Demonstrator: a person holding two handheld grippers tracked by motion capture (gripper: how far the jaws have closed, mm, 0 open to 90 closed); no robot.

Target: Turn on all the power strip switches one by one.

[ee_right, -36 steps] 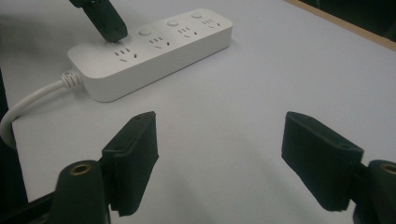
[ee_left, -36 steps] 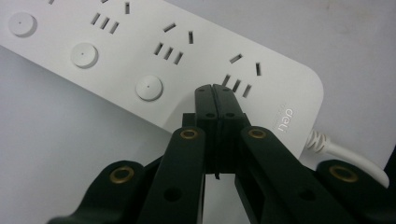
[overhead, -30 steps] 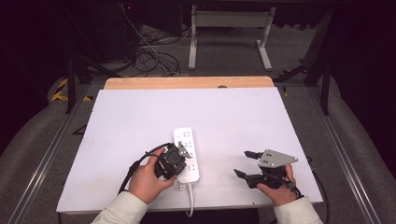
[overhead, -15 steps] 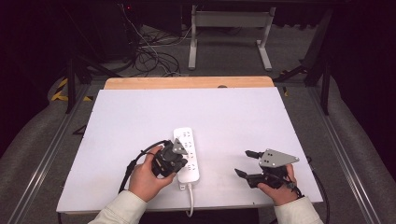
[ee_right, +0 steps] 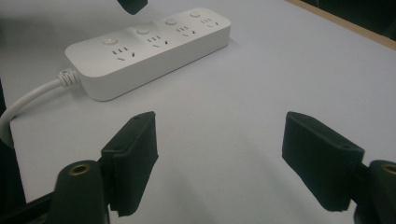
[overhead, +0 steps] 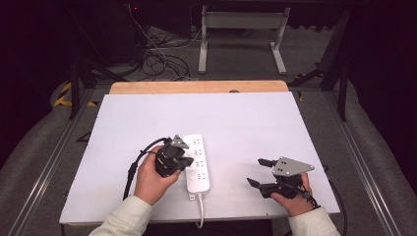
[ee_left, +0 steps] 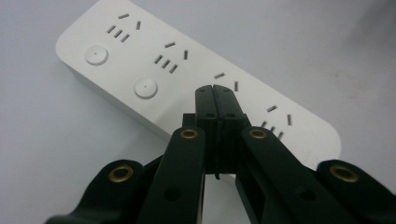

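Your flat pale-lilac surface (overhead: 275,123) sits in a dark room, cables on the floor behind. White rectangular plastic power strip (overhead: 196,162) lies near its front edge. Left tongs (overhead: 184,156) pressed together over it; right tongs (overhead: 255,172) spread, well apart.

Dark room, cables (overhead: 162,59) on grey floor (overhead: 236,64)

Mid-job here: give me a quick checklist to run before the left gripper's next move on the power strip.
1. Left gripper jaws shut with nothing between them: ok.
2. Its tips over the power strip, beside the round buttons: ok.
3. Tips touching the strip: cannot tell.
4. Strip flat on the white table: ok.
5. Right gripper open, apart from the strip: ok.
6. Strip's cord runs off the near table edge, away from both grippers: ok.
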